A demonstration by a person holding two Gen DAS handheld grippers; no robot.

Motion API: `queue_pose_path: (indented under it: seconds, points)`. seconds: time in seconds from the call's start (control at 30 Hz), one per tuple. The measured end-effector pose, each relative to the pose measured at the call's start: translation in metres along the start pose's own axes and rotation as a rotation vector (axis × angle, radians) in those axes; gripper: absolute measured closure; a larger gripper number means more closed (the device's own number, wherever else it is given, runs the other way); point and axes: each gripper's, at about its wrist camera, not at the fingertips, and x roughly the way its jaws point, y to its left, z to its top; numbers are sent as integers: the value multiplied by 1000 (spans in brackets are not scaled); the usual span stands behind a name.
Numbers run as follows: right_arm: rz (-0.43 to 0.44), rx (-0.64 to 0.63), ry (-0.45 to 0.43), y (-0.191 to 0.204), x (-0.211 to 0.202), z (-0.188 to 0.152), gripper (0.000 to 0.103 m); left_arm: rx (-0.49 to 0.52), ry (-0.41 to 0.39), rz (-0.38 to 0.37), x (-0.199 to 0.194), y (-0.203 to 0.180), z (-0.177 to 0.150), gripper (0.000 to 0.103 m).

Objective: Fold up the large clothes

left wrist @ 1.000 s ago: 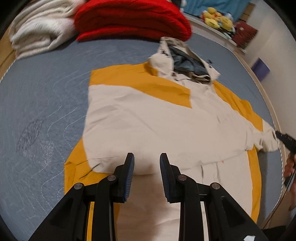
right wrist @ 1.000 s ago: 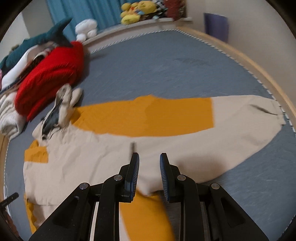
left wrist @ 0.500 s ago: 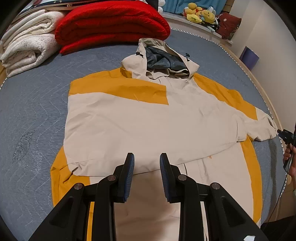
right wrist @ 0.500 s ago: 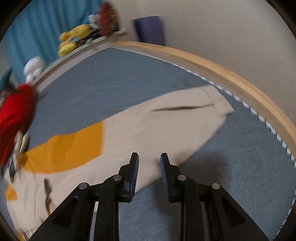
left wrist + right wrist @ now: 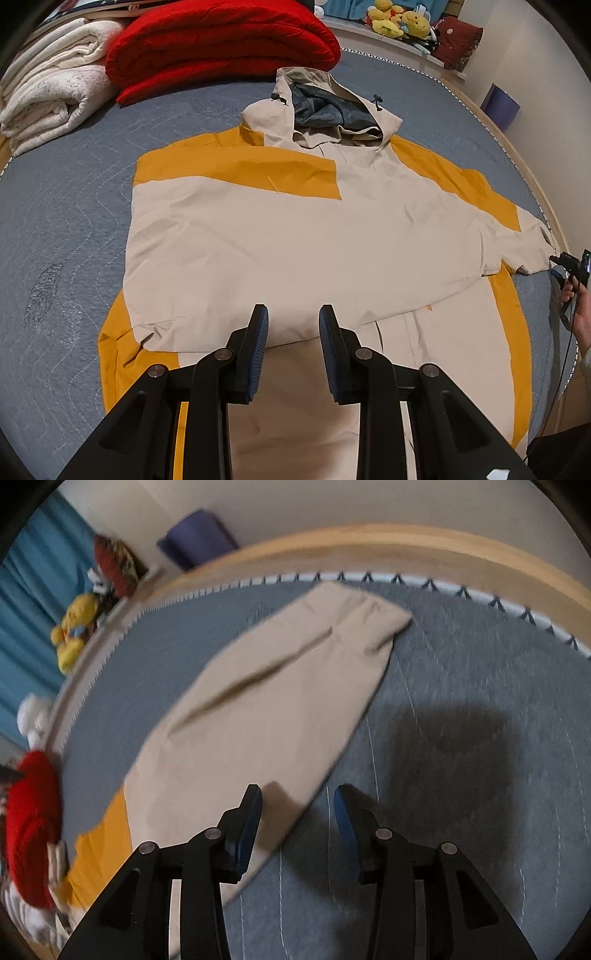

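The right wrist view is smeared by motion, so seams and stitching on the sleeve (image 5: pixel 280 686) are hard to read, and most of the jacket (image 5: pixel 295 236) is cut off at that view's left edge. In the left wrist view the jacket's hem runs out of sight under the left gripper (image 5: pixel 293 332), and only the tip of the right gripper (image 5: pixel 567 264) and part of a hand (image 5: pixel 576 306) show at the right rim.

The jacket lies face up and flat on the bed (image 5: pixel 66 229), hood (image 5: pixel 325 107) toward the far end. Its cloth is smooth, thin and lightly creased, beige with mustard panels; the hood has a dark grey lining. One sleeve is folded across the chest. The other lies stretched out toward the bed's wooden edge (image 5: pixel 406 542), a long tapering beige tube with a squared cuff.

The bed cover is grey-blue and quilted in wavy stitch lines. Beyond the hood sit a folded red blanket (image 5: pixel 221 44), ribbed and thick, and a fluffy white blanket (image 5: pixel 51 92).

The left gripper hovers over the jacket's lower front, narrowly parted, grasping nothing. The right gripper (image 5: pixel 297 812) is opening over the sleeve's edge, empty between its blue ribbed pads (image 5: pixel 345 819).
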Motion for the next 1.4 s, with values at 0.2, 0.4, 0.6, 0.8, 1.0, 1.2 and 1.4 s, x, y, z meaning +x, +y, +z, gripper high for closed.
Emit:
queue_pose_path:
  seconds: [0.2,0.4,0.6,0.8,1.0,1.2,1.4]
  points:
    - [11,76,-58,-3,8,8,74,-38,-14,-1,-3,9,5,78]
    - [-33,8,-186,26,-19,14,100,-82,-31,-16,-12,23,9,78]
    - [17,-317,-364,162,-99,-13,100,-124,-62,-25,-27,34,16,78]
    - [329,-658,-373,320,-197,-133,101,-177,-99,-38,-45,52,25,78]
    - [667,-921,-119,419,-243,-320,101,-253,-109,-57,-57,77,28,78]
    - [584,-1138,289,441,-181,-466,92,-314,-72,-110,-55,94,26,79]
    - [409,-1093,325,403,-184,-442,88,-274,-41,-146,-46,74,22,79]
